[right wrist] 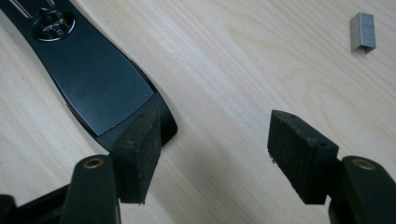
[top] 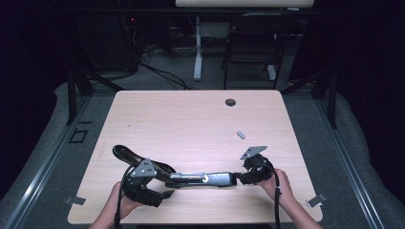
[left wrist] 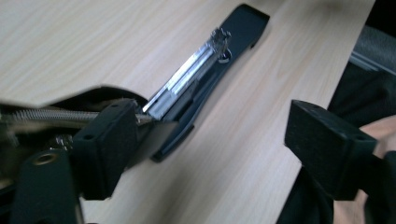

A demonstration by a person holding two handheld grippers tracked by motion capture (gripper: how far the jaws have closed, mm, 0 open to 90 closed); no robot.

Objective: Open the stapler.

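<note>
The stapler [top: 191,177] lies opened out flat on the surface [top: 191,124], near your edge, right between your two hands. Its long line runs sideways, from your left tool [top: 160,188] across to your right tool [top: 243,177] — so each tool sits at one end of it. The strip of staples [top: 241,135] lies farther out on the surface, up and a little to the right of the stapler, well apart from it. Your right tool is the nearer one to that strip; to reach it you would move away from you, across bare wood. In the right gripper view the strip of staples [right wrist: 363,31] sits at the top right corner, past the right pad, while the flat black base of the stapler [right wrist: 98,79] lies to the left, with its end just beside the left pad. Your right tool is spread apart and pinches nothing. In the left gripper view your left tool [left wrist: 224,140] is spread too — the shiny metal staple track [left wrist: 187,79] and a thin spring show just past its left pad, and I can't tell if that pad touches the stapler. The stapler is black with a curved top arm swung back to the left, a silver track in the middle and a smooth dark base on the right.
</note>
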